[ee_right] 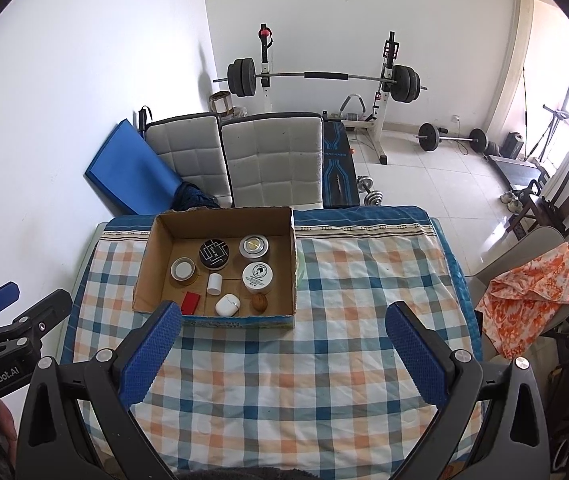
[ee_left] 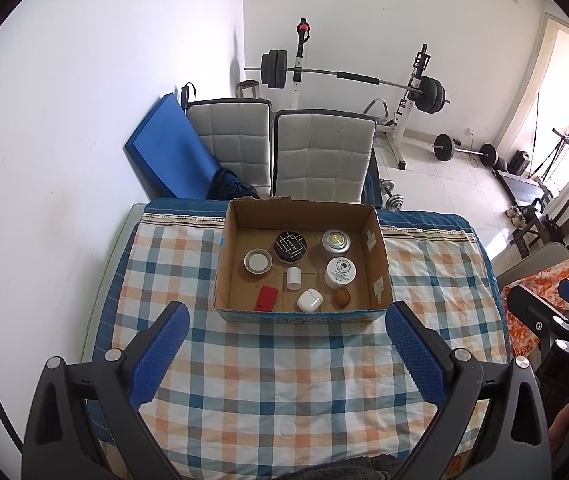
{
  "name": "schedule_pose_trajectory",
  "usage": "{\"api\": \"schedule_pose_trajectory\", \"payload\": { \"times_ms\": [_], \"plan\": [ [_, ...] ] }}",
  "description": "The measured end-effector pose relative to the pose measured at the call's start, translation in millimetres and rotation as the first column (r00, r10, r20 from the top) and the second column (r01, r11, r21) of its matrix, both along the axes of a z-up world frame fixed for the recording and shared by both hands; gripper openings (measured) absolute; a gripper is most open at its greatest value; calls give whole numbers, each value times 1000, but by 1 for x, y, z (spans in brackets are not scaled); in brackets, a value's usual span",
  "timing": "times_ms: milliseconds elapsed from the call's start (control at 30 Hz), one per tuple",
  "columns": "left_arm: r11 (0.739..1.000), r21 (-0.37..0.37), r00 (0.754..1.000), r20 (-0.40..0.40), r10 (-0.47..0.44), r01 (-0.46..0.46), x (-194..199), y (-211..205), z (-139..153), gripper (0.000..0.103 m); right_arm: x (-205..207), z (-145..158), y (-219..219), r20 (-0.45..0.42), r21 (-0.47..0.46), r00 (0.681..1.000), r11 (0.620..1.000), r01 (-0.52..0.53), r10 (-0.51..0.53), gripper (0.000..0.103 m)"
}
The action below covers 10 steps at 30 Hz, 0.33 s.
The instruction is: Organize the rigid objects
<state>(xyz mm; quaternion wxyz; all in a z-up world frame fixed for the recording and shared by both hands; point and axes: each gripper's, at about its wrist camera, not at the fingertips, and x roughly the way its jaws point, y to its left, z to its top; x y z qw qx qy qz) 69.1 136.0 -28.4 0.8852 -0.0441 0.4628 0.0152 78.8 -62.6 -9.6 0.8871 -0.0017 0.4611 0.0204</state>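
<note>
- The left gripper (ee_left: pixel 286 312) hangs above the near part of the checked cloth (ee_left: pixel 284 368), its blue fingers (ee_left: pixel 164 344) spread wide with nothing between them.
- The right gripper (ee_right: pixel 282 312) hangs at the same height just to its right, its fingers (ee_right: pixel 412 344) spread wide too and holding nothing.
- An open cardboard box (ee_left: pixel 378 280) stands on the surface beyond both grippers, toward the far edge.
- Along the box's far side sit a black round tin (ee_left: pixel 290 245) and, to its right, a silver tin (ee_left: pixel 335 241).
- At the left lies a tape roll (ee_left: pixel 258 261); a small white cylinder (ee_left: pixel 293 277) stands upright near the middle, and a white jar (ee_left: pixel 340 272) sits to its right.
- Along the near side, left to right, lie a red card (ee_left: pixel 266 298), a white earbud case (ee_left: pixel 309 300) and a brown nut (ee_left: pixel 342 298).
- All these pieces are apart from each other.
- Two white padded chairs (ee_right: pixel 244 160) stand beyond the surface, with a barbell rack (ee_right: pixel 324 76) behind them.
</note>
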Motion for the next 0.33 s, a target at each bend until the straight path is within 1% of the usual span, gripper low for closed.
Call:
{"api": "schedule_pose_trajectory", "payload": {
  "times_ms": [333],
  "plan": [
    [1000, 4, 1000, 10, -9, 9, 3, 2, 0, 101, 0, 0, 0, 8, -5, 1000, 1000, 12, -12, 103]
  ]
}}
